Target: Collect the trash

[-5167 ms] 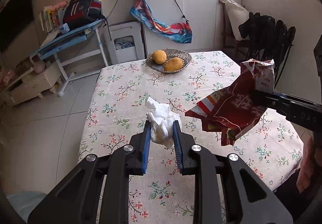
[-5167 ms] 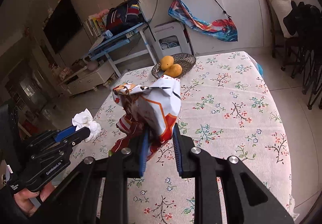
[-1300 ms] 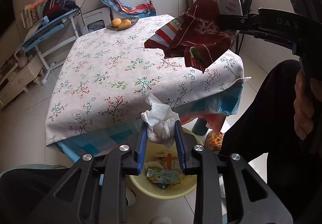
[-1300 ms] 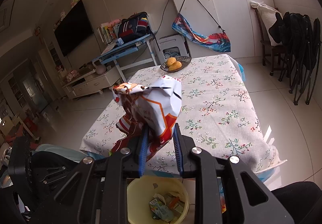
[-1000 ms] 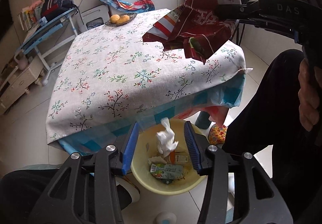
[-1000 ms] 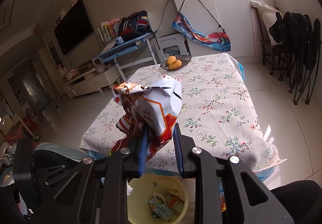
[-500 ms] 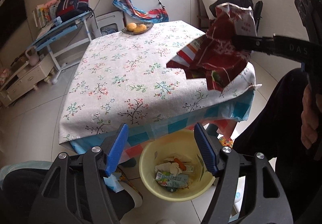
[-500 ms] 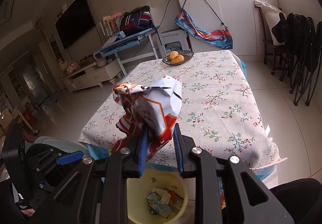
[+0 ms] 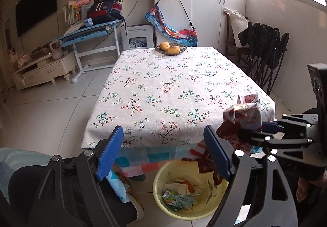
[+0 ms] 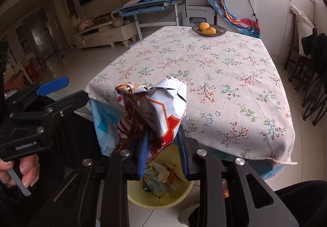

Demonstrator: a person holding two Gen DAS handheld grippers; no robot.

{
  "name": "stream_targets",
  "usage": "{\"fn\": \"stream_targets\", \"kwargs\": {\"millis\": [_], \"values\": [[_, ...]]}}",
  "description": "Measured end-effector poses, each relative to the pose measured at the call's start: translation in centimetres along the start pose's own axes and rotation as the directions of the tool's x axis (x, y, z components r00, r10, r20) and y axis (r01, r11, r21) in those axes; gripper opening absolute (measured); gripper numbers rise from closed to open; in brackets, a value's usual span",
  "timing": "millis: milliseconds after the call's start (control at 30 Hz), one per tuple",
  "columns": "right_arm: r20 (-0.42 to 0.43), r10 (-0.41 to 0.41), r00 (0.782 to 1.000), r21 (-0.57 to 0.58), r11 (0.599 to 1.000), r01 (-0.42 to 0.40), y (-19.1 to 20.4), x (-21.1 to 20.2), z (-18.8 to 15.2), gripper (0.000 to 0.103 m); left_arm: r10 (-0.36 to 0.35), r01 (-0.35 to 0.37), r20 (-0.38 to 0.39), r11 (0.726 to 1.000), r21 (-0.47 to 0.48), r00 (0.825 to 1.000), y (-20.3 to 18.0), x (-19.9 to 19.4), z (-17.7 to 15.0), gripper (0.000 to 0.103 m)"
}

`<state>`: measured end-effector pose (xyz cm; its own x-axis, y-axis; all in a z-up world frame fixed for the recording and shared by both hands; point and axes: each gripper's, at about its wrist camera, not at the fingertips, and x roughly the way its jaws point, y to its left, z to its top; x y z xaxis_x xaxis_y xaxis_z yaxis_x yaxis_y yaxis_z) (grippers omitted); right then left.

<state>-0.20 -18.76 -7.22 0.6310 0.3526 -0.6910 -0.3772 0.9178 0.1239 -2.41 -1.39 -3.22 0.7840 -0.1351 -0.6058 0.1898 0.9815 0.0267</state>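
Beside the floral-cloth table (image 9: pixel 173 92), above a yellow bin (image 9: pixel 161 202) on the floor tiles: left gripper (image 9: pixel 163 155) with blue pads spread wide, having just been opening further, nothing between them. At 3 o'clock in the left wrist view, right gripper (image 10: pixel 162 143) clamped on a crumpled red-and-white snack bag (image 10: pixel 161 108), jaws narrow but lately eased slightly apart, pads pressing the wrapper's lower part. Snack bag held over the bin's rim, near the table's edge, clear of the cloth. Inside the bin, a white tissue (image 9: pixel 179 187) lying among a green carton (image 9: pixel 177 199) and other scraps. At 12 o'clock on the far end of the table, a wicker dish (image 9: pixel 170 49) carrying two yellow fruits. At 9 o'clock in the right wrist view, a hand (image 10: pixel 19 171) wrapped around the left gripper's handle.
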Motion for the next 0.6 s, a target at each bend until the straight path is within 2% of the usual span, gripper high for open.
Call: {"fn": "stream_targets", "kwargs": {"millis": [133, 200, 333, 433, 600], "values": [[-0.061, -0.016, 0.998, -0.049, 0.999, 0.013, 1.0, 1.2, -0.6, 0.033, 0.011, -0.011, 0.015, 1.000, -0.004, 1.000, 0.0, -0.3, 0.1, 0.083], [-0.074, -0.017, 0.997, -0.057, 0.998, 0.012, 1.2, 1.5, -0.8, 0.043, 0.013, -0.013, 0.021, 1.000, -0.007, 1.000, 0.1, -0.3, 0.2, 0.084], [-0.068, -0.020, 0.997, -0.045, 0.999, 0.017, 1.0, 1.3, -0.9, 0.046, 0.020, -0.019, 0.028, 1.000, -0.014, 0.999, 0.1, -0.5, 0.2, 0.086], [-0.043, -0.037, 0.998, -0.028, 0.999, 0.036, 0.7, 0.9, -0.6, 0.055, 0.029, -0.028, 0.035, 0.999, -0.018, 0.999, 0.3, -0.5, 0.4, 0.088], [0.058, -0.116, 0.992, 0.028, 0.993, 0.114, -0.2, -0.9, -0.1, 0.073, 0.058, -0.057, 0.057, 0.998, -0.022, 0.997, 0.3, -0.8, 0.6, 0.094]]}}
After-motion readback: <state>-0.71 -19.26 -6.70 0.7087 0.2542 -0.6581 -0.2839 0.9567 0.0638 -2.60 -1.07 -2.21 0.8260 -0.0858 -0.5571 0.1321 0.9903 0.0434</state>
